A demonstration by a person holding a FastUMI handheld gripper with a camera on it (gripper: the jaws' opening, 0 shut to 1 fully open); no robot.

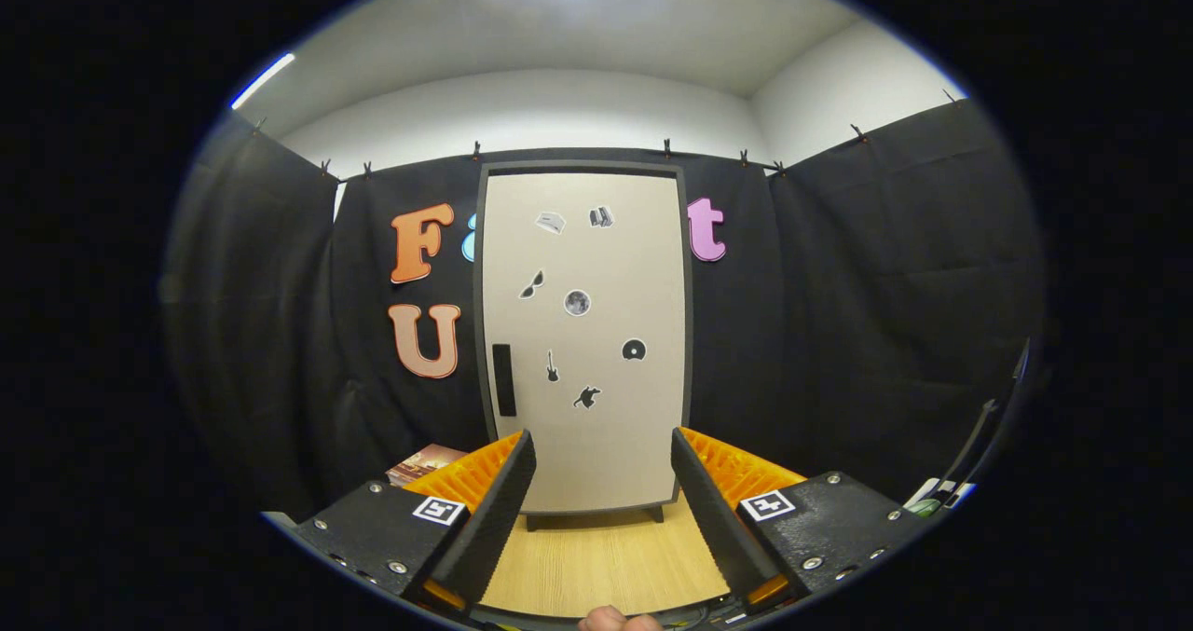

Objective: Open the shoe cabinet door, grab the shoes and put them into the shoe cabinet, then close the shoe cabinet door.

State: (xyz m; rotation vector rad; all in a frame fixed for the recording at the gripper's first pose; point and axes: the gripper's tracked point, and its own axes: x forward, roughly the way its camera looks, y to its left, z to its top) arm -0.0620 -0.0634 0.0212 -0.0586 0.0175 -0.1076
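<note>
Facing the cabinet (pixel 584 333) head-on, your gripper (pixel 604 482) stands open with nothing between its fingers. At far left, beside the left finger (pixel 494 510), a brown booklet (pixel 424 463) lies on the wooden floor (pixel 606 556). The cabinet's door (pixel 596 267) is shut, its dark handle (pixel 503 379) low on the left edge and small stickers (pixel 577 302) scattered over it. It stands beyond the fingers, centred between them, on short feet.
</note>
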